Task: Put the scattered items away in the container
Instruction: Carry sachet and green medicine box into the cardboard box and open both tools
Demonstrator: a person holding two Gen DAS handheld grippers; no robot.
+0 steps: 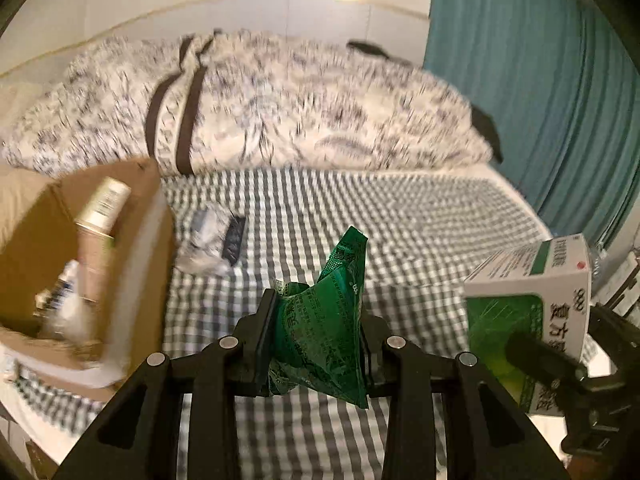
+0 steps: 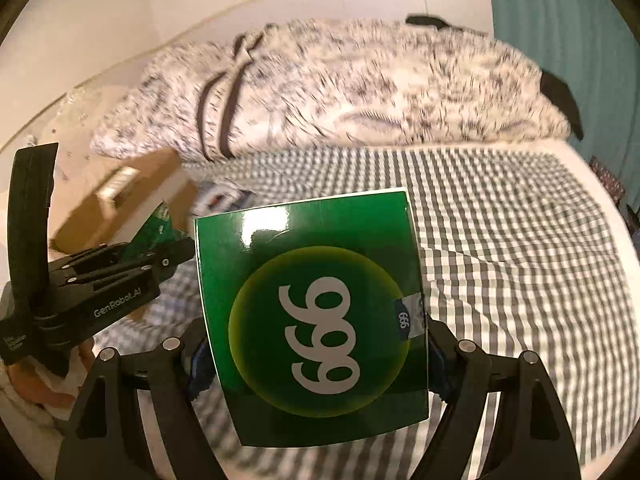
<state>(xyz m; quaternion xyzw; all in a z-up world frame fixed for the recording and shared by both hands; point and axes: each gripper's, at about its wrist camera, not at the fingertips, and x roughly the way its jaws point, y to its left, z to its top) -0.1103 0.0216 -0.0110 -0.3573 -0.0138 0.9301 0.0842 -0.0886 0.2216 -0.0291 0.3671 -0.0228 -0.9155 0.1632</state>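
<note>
My left gripper [image 1: 318,332] is shut on a crumpled green sachet [image 1: 326,320] and holds it above the checked bed sheet. My right gripper [image 2: 316,340] is shut on a green and white medicine box [image 2: 316,316] marked 999, held above the sheet; the box also shows at the right of the left wrist view [image 1: 532,312]. The open cardboard box [image 1: 80,248] stands to the left on the bed, with a tube [image 1: 100,236] and a small bottle [image 1: 66,284] inside. In the right wrist view the left gripper [image 2: 160,248] with the sachet is near the cardboard box [image 2: 128,200].
A clear packet with a dark item [image 1: 216,240] lies on the checked sheet [image 1: 360,208] beside the cardboard box. A rumpled patterned duvet [image 1: 260,100] fills the far side of the bed. A teal curtain [image 1: 540,80] hangs at the right.
</note>
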